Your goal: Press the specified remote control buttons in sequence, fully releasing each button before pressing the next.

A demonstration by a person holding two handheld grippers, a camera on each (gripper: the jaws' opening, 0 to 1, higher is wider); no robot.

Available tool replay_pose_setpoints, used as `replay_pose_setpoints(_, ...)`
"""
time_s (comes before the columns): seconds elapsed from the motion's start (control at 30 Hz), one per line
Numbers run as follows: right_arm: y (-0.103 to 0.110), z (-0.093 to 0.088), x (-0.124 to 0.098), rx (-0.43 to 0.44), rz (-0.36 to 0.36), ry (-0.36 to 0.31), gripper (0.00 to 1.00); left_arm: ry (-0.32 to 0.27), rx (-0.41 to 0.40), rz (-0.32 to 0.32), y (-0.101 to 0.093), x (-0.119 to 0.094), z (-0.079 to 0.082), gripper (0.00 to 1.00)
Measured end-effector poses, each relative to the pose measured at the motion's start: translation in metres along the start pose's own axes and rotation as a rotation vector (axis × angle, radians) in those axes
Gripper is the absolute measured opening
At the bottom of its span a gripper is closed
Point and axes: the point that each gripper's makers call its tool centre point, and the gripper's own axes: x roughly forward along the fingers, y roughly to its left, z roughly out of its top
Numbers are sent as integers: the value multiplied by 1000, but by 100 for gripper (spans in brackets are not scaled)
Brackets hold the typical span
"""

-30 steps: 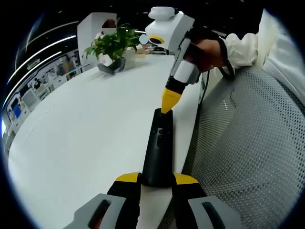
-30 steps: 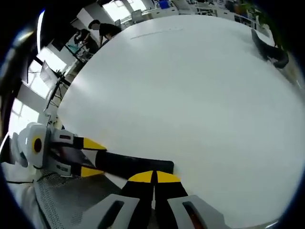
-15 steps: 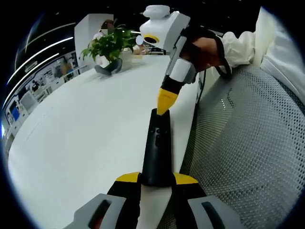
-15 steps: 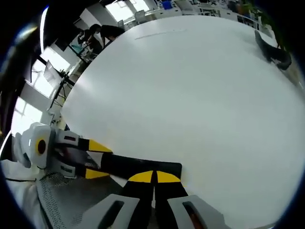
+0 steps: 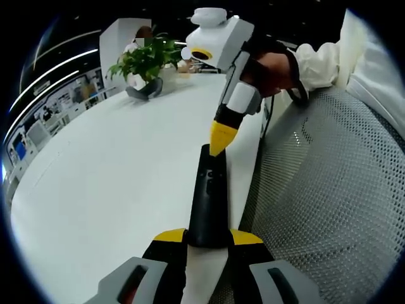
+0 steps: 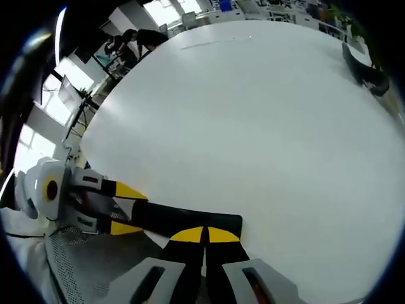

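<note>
A long black remote control (image 5: 208,198) lies along the near edge of the white table (image 5: 114,171). My left gripper (image 5: 208,238) is shut on its near end. My right gripper (image 5: 218,149) comes down from above, jaws together, yellow tips resting on the remote's far end. In the right gripper view the right gripper (image 6: 204,235) stands shut over the far end of the remote control (image 6: 183,220), and the left gripper (image 6: 126,209) clamps the other end from the left.
A potted plant (image 5: 147,60) in a dark holder stands at the table's far end; the dark holder (image 6: 364,67) shows at the upper right of the right gripper view. A grey mesh chair seat (image 5: 329,202) lies beside the table. People stand far back (image 6: 136,39).
The right gripper's tips shifted slightly toward the remote's far end and then barely lifted; the left gripper keeps its hold. Both views moved a little.
</note>
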Motion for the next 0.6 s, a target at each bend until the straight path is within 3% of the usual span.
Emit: replay_pose_setpoints(0.6,0,0,0,50,28,-21,0,-6,2,0,-1,0,1,24)
